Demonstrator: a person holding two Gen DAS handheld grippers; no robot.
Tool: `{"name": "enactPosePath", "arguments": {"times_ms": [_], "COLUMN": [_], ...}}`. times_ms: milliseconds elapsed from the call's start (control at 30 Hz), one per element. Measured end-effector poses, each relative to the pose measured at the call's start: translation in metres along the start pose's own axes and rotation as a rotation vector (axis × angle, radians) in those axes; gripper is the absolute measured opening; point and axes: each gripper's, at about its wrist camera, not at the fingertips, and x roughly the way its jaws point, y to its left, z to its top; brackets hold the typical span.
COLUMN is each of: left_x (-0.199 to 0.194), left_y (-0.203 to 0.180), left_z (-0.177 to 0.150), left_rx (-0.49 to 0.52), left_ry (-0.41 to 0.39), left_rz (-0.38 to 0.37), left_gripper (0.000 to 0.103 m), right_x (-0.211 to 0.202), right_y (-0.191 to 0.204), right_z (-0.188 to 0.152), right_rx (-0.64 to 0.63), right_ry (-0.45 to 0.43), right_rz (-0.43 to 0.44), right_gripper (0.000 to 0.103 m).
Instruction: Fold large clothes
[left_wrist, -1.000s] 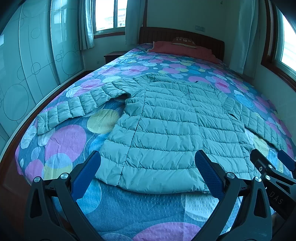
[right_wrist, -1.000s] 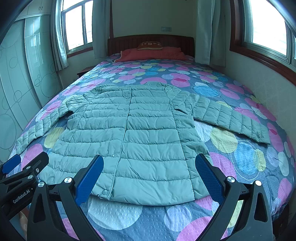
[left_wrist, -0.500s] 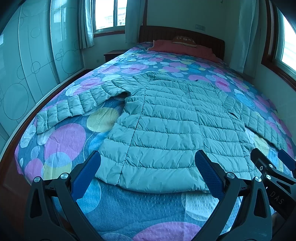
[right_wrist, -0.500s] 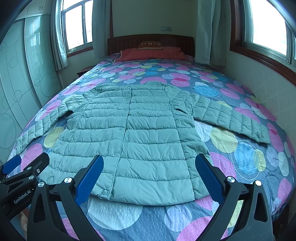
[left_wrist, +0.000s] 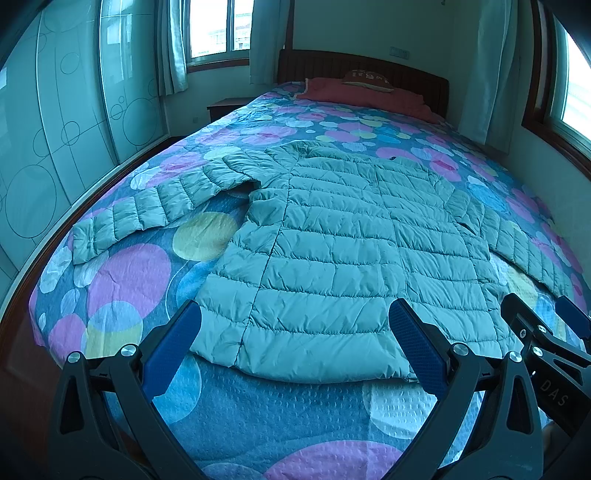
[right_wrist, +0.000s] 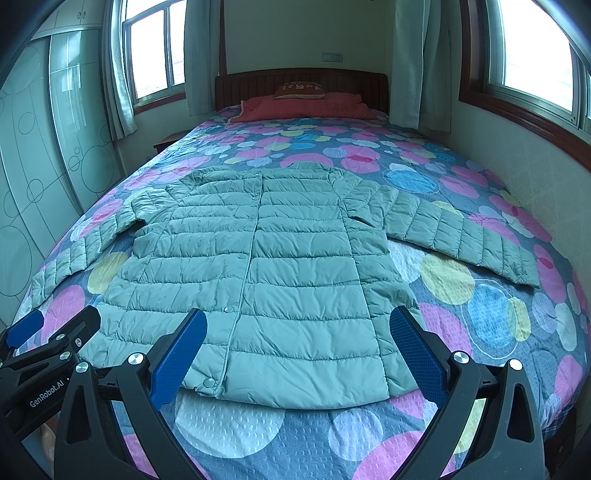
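Puffy pale-green jacket (right_wrist: 280, 273) spread flat, front up, on a bed (right_wrist: 491, 325) with a cover of coloured dots. Collar toward the headboard (right_wrist: 301, 86), hem toward the foot of the bed. Both sleeves out to the sides: left sleeve (left_wrist: 155, 212) angled down toward the bed's left edge, right sleeve (right_wrist: 458, 234) angled toward the right edge. Snap buttons visible along the front closure.

Left claw (left_wrist: 295, 350): blue fingers spread wide, nothing between them, hovering over the foot of the bed just short of the hem, toward the jacket's left half. Not touching the cloth.

Right claw (right_wrist: 299, 350): also spread wide and empty, above the hem near the middle-right of the jacket. No contact visible.

Each claw shows at the edge of the other's view; they are side by side, near one another.

Red blanket (right_wrist: 303, 107) and a brown pillow (right_wrist: 299, 90) at the head of the bed. Windows with curtains on both sides; wardrobe doors (left_wrist: 44, 155) with circle patterns on the left wall.
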Motion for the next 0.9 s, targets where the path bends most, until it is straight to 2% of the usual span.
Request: {"name": "enactPosePath", "arguments": {"times_ms": [900], "left_x": [0.0004], "left_y": [0.0001], "left_z": [-0.0003], "left_rx": [0.0], "left_ry": [0.005], "left_rz": [-0.001], "left_gripper": [0.101], "right_x": [-0.0007], "right_y": [0.0013], "right_z": [-0.0004], "right_rx": [-0.004], "right_ry": [-0.001], "right_rz": [-0.001], "right_gripper": [0.099]}}
